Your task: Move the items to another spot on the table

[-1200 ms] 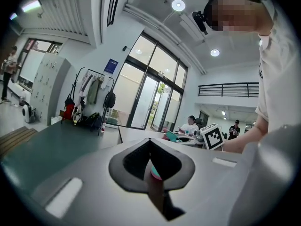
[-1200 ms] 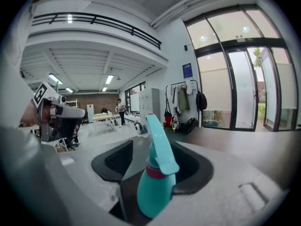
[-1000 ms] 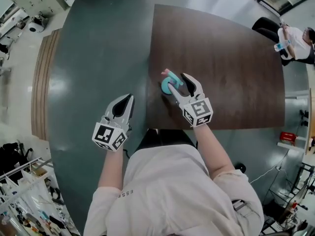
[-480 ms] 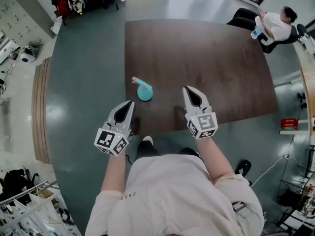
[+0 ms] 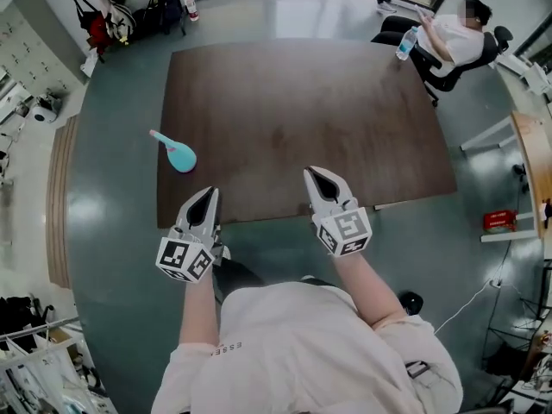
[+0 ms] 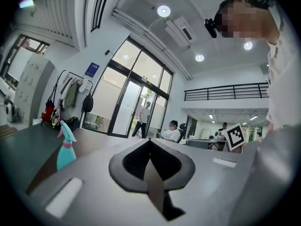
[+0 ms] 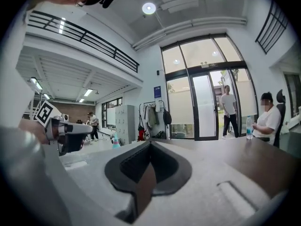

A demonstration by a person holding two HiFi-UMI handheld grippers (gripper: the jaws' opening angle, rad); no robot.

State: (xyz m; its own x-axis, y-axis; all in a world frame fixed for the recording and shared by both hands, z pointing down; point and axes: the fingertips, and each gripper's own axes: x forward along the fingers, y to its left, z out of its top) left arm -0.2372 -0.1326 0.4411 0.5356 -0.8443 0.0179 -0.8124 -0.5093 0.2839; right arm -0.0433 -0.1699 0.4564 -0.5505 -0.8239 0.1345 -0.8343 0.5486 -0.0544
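Note:
A teal spray bottle (image 5: 178,154) with a pink trigger stands alone near the left edge of the dark brown table (image 5: 302,110). The left gripper view shows the bottle (image 6: 65,148) upright at the left. The right gripper view has the bottle (image 7: 115,140) small and far off. My left gripper (image 5: 207,194) hovers at the table's near edge, right of and nearer than the bottle, jaws shut and empty. Over the near edge at the middle, my right gripper (image 5: 313,174) is also shut with nothing in it. Both pairs of jaws meet in their own views, left gripper (image 6: 149,142) and right gripper (image 7: 150,144).
A person (image 5: 450,34) sits in a chair at the table's far right corner, with a water bottle (image 5: 403,43) beside them. Coats and bags (image 5: 112,15) hang at the far left. A red object (image 5: 500,221) lies on the floor at the right.
A second ago my right gripper stood open around the spray bottle. It has since drawn back to the near edge and shut. The bottle now stands free, further left in view.

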